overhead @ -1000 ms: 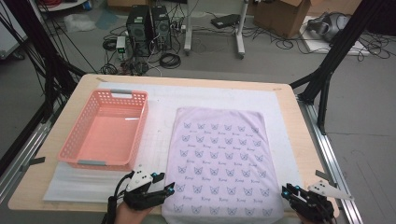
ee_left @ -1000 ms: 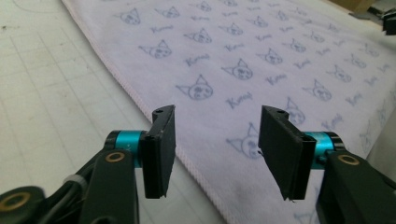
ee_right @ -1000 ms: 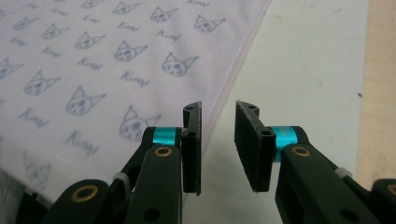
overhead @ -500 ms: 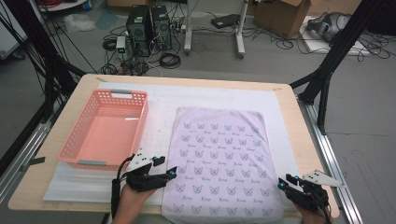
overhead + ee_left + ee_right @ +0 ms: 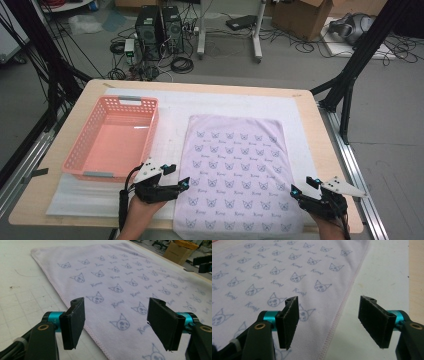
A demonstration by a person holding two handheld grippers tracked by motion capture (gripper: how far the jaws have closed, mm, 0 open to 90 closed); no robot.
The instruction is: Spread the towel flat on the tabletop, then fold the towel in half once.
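The towel [image 5: 235, 175] lies flat and fully spread on the white mat [image 5: 170, 115] covering the tabletop, just beside the long right-hand wall of the pink basket [image 5: 112, 137]. It is pale lilac, printed with small cat faces, and finished with a stitched hem. The basket holds nothing.

The left gripper [image 5: 172, 186] sits at the towel's near left edge, close to the basket's near corner. Its jaws stand wide apart, straddling the hem, holding nothing. The right gripper [image 5: 300, 192] sits at the towel's near right edge, on the side away from the basket. Its jaws are likewise wide and unloaded, with the hem running between them.

Assessment: the cloth appears thin, light and limp. It will likely drape and fold rather than hold shape. The hemmed edges and near corners offer the firmest purchase. A pinch taken mid-panel would probably bunch the fabric.
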